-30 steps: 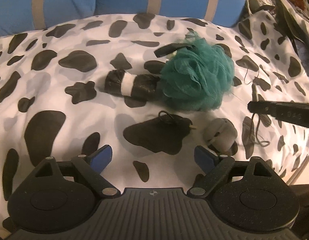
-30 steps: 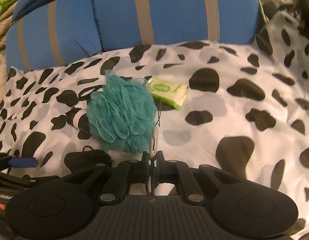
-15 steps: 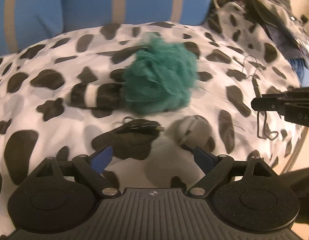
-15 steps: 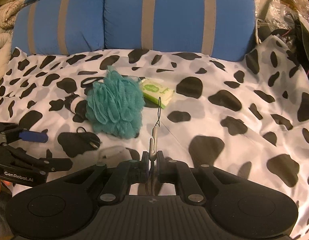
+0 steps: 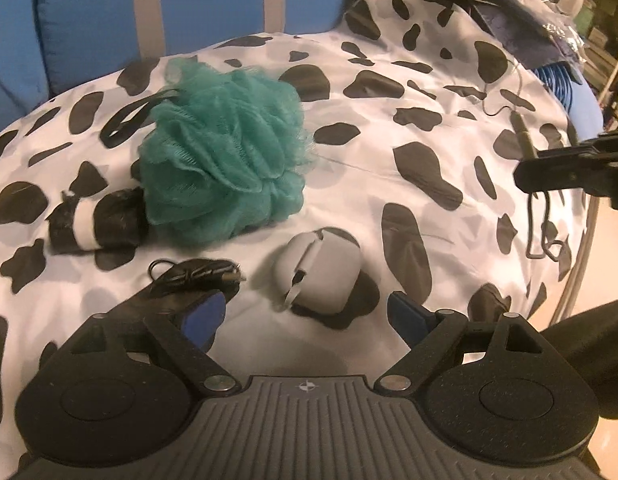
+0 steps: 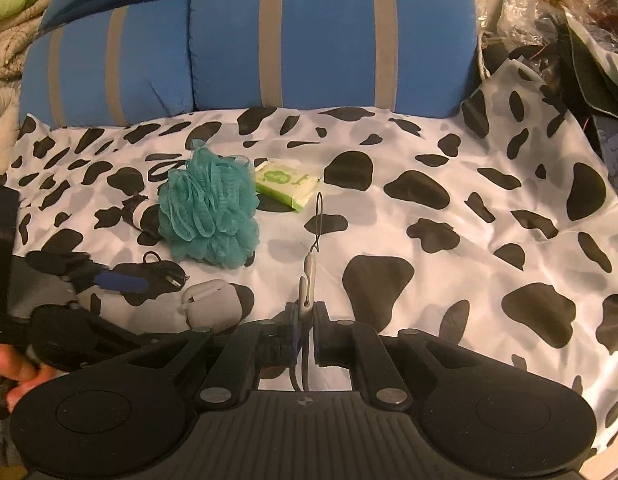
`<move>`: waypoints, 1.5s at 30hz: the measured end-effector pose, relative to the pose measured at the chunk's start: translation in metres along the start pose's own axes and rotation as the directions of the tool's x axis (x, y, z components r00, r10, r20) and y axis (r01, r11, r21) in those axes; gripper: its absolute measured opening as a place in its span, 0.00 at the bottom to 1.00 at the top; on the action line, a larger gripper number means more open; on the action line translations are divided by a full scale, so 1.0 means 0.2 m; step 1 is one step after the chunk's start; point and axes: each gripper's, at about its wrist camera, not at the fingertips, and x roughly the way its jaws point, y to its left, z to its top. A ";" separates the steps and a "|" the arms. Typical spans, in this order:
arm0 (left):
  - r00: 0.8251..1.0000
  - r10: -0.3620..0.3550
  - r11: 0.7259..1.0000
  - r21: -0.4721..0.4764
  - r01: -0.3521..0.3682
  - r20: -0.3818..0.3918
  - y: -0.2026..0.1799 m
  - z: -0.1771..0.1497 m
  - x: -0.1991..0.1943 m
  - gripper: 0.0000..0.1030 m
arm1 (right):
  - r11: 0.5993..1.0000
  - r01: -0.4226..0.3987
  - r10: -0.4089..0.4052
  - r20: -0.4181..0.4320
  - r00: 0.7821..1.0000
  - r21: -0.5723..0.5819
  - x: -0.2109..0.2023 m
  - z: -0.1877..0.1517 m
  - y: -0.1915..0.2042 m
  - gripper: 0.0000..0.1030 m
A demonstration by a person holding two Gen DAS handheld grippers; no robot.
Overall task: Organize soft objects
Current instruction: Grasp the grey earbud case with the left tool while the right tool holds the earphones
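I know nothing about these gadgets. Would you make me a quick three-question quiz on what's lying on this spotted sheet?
1. True or false: the right gripper is clamped on a thin strap.
2. What lies nearest between the open left gripper's fingers? A) teal bath pouf B) grey earbud case C) green wipes pack
3. Fill in: the black roll with a white band touches the ____.

Key: 1 true; 2 B; 3 pouf.

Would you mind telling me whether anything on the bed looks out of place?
The black cable near the grey case looks odd among soft things like the teal pouf. Nothing looks spilled or damaged.
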 end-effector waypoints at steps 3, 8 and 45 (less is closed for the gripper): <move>1.000 -0.025 0.999 -0.027 0.024 -0.005 0.02 0.02 0.05 0.87 | 1.000 -0.008 0.008 0.009 1.000 0.008 -0.01 0.01 -0.01 0.09; 0.999 -0.044 0.999 -0.033 0.043 -0.026 0.03 0.03 0.13 0.78 | 1.000 -0.020 0.020 0.011 1.000 0.017 -0.02 0.01 -0.02 0.09; 0.982 0.112 0.987 -0.134 -0.091 0.153 0.04 0.04 -0.24 0.48 | 0.996 -0.054 0.054 -0.003 0.999 0.076 0.00 -0.04 0.01 0.09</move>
